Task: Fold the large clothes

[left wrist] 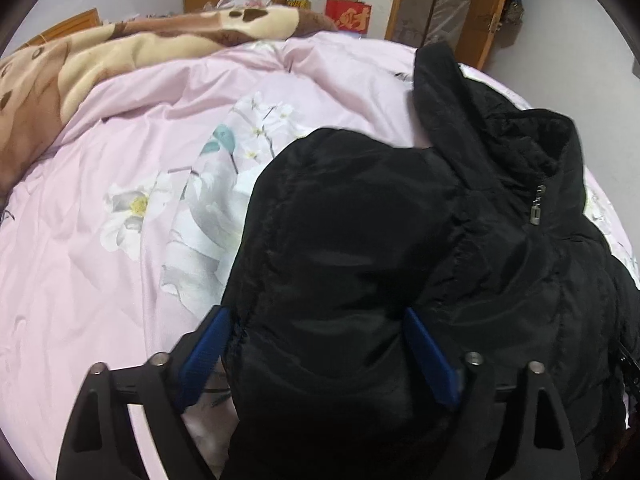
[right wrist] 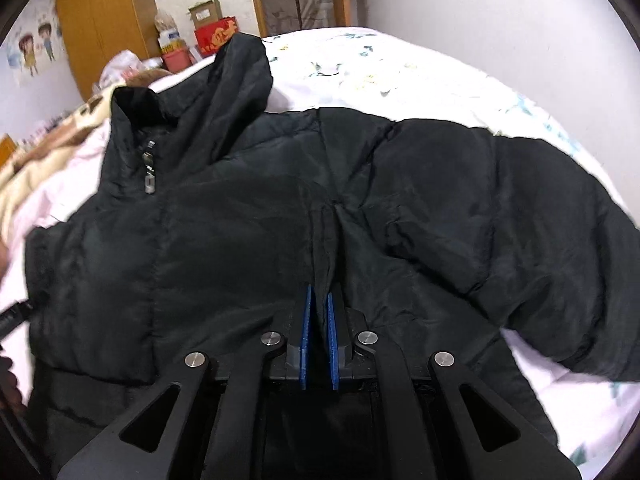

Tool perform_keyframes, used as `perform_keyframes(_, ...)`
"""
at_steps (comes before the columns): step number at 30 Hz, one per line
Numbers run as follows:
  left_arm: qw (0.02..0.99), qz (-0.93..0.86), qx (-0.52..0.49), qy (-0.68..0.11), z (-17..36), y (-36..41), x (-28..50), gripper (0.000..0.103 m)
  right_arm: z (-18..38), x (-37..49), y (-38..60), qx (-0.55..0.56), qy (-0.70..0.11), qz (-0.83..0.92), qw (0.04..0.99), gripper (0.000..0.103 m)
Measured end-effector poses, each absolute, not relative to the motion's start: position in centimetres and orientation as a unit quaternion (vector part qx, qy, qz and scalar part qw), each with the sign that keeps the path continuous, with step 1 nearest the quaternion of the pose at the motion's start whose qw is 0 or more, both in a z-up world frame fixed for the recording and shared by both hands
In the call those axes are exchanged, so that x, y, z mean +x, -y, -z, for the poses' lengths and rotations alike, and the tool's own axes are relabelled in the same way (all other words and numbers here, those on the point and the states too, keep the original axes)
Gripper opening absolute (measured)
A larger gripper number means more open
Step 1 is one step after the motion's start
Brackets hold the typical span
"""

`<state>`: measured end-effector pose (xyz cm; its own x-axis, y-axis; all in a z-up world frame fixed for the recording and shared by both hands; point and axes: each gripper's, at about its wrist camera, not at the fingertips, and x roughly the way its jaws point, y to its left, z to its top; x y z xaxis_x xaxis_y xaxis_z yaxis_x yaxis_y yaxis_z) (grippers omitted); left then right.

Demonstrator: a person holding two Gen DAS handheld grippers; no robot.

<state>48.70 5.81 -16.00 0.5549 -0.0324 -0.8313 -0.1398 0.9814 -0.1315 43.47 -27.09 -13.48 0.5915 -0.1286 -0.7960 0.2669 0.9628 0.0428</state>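
Fleece blanket (left wrist: 80, 60): brown and cream, bunched along the upper left of the left wrist view, at the far edge of the bed.
Quilt (left wrist: 100, 280): pink with a white flower print, covering the bed; fills the left half of the left wrist view.
My left hand-held gripper (left wrist: 316, 348): lower centre of the left wrist view; blue pads spread wide, with a thick black bulge of padded sleeve lying between them. The fabric covers the gap, so I cannot tell whether the pads press on it.
Jacket (left wrist: 500, 240): black, padded, lying on the quilt; centre to right of the left wrist view, collar standing up at upper right.
Zipper pull (left wrist: 536, 210): grey metal, at the base of the collar, right of centre.
Red box (left wrist: 348, 16): top centre of the left wrist view, against the far wall.
Wardrobe (right wrist: 108, 20): orange wood, upper left of the right wrist view.
Jacket, right wrist view (right wrist: 240, 220): spread across the middle of the frame, one sleeve reaching to the right edge.
My right hand-held gripper (right wrist: 320, 320): lower centre of the right wrist view; blue pads nearly together, pinching a narrow ridge of jacket fabric.
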Motion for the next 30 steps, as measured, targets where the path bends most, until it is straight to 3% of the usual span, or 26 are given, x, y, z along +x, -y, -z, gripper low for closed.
perform_keyframes(3, 0.865, -0.030, -0.137, -0.482, 16.2, -7.0, 48.7, 0.091, 13.0, 43.2, 27.4, 0.070, -0.434, 0.137, 0.888, 0.012)
perform_keyframes(7, 0.872, -0.037, -0.123, -0.473, 15.1, -7.0, 47.8, 0.090, 11.1, 41.5, 27.3, 0.086, -0.395, 0.130, 0.905, 0.014)
perform_keyframes(9, 0.879, -0.038, -0.121, -0.460, 14.2, -6.8, 46.7, 0.090, 10.5, 41.2, 26.2, 0.108, -0.371, 0.061, 0.920, 0.024)
perform_keyframes(11, 0.879, -0.038, -0.127, -0.457, 13.7, -6.8, 45.6, 0.090, 10.9, 41.8, 24.8, 0.094, -0.385, 0.024, 0.918, 0.040)
perform_keyframes(12, 0.878, -0.035, -0.129, -0.461, 13.7, -6.7, 45.1, 0.090, 11.3, 42.3, 24.0, 0.080, -0.398, 0.011, 0.914, 0.042)
perform_keyframes(16, 0.874, -0.027, -0.138, -0.465, 13.0, -7.0, 42.6, 0.090, 14.0, 43.3, 24.1, 0.050, -0.467, 0.036, 0.882, 0.042)
perform_keyframes(30, 0.887, 0.067, -0.099, -0.445, 9.2, 0.4, 33.5, 0.090, 7.0, 27.9, 37.7, 0.152, -0.365, 0.206, 0.895, 0.042)
